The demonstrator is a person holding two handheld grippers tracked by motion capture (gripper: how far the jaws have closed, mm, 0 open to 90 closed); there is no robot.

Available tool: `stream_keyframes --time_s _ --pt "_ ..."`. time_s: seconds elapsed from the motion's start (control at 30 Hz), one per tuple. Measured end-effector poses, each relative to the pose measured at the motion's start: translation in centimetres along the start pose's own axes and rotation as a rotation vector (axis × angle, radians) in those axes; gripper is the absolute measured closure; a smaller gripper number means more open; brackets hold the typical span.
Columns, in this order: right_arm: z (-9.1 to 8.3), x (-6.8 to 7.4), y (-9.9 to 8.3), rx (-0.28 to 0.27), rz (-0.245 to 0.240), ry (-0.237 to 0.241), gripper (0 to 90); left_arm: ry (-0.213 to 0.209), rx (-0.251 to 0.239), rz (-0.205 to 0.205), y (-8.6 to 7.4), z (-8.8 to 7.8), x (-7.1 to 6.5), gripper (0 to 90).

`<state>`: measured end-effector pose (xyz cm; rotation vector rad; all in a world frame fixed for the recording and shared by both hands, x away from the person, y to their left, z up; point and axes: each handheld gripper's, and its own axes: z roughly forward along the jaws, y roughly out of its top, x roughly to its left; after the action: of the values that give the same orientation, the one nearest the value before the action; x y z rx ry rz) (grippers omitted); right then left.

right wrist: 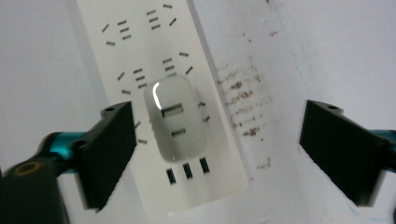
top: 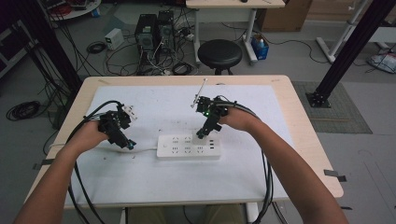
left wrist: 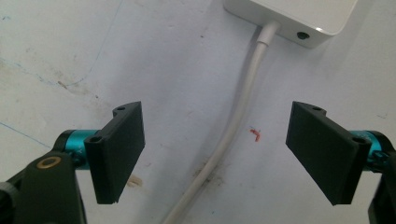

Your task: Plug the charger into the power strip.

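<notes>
White-covered counter (top: pixel 140 177) in a cable-strewn lab | power strip (top: pixel 188 146) lies mid-counter, white adapter (right wrist: pixel 175 119) seemingly plugged in | my right claw (right wrist: pixel 219 154) released, straddling it; left claw (left wrist: pixel 215 151) released over the cord (left wrist: pixel 243 107) | next: close squarely on adapter.

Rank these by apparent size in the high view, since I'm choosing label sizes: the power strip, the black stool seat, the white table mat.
1. White table mat, clearly largest.
2. Power strip.
3. Black stool seat, though it sits farther from the camera, so its true size is unsure.
</notes>
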<state>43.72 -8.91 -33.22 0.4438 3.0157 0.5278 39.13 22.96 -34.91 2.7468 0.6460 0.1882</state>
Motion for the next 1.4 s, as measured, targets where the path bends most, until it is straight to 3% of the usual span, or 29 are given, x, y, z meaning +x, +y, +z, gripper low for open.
stream_keyframes --time_s 0.2,0.23,0.27,0.33,0.4,0.5,0.57,0.7,0.83,1.0,1.1,1.27,1.4 --pt "-1.3 0.1 -1.0 0.007 0.015 -0.033 10.2 0.000 -0.005 0.013 0.0 -0.2 -0.3 19.6" --pt "-1.7 0.2 -1.3 -0.001 0.019 -0.037 9.0 0.000 -0.007 0.012 0.0 -0.3 -0.4 19.5" --pt "-2.5 0.3 -1.7 -0.028 0.038 -0.047 0.6 0.003 -0.009 0.013 0.0 -0.3 -0.5 19.5" --pt "-3.0 0.4 -1.9 -0.047 0.048 -0.052 0.6 0.002 -0.008 0.020 0.0 -0.4 -0.5 16.9" --pt "-4.3 0.5 -3.0 -0.080 0.072 -0.087 0.7 -0.001 -0.013 0.026 -0.1 -0.6 -0.7 16.3" --pt "-5.1 0.6 -4.0 -0.084 0.088 -0.103 0.7 0.000 -0.016 0.023 -0.1 -0.6 -0.8 16.3" --pt "-6.0 0.9 -5.7 -0.090 0.140 -0.123 0.7 0.004 -0.027 0.023 -0.1 -0.8 -1.1 16.3" --pt "-6.9 1.2 -8.4 -0.088 0.190 -0.139 0.7 0.017 -0.025 0.030 -0.1 -1.1 -1.5 16.3" --pt "-7.6 1.9 -11.0 -0.098 0.254 -0.166 0.7 0.034 -0.052 0.006 -0.4 -1.3 -2.0 16.3" --pt "-7.8 2.8 -13.4 -0.095 0.299 -0.184 0.7 0.050 -0.057 0.002 -0.9 -1.3 -2.6 16.3" --pt "-7.8 3.1 -14.3 -0.104 0.315 -0.192 0.7 0.071 -0.067 -0.024 -1.3 -1.3 -2.6 16.3" --pt "-7.4 3.4 -15.1 -0.108 0.341 -0.184 0.7 0.085 -0.078 -0.048 -1.9 -1.2 -2.5 16.3" --pt "-6.7 3.5 -15.2 -0.103 0.345 -0.169 0.7 0.087 -0.078 -0.045 -2.1 -1.2 -2.5 16.3"
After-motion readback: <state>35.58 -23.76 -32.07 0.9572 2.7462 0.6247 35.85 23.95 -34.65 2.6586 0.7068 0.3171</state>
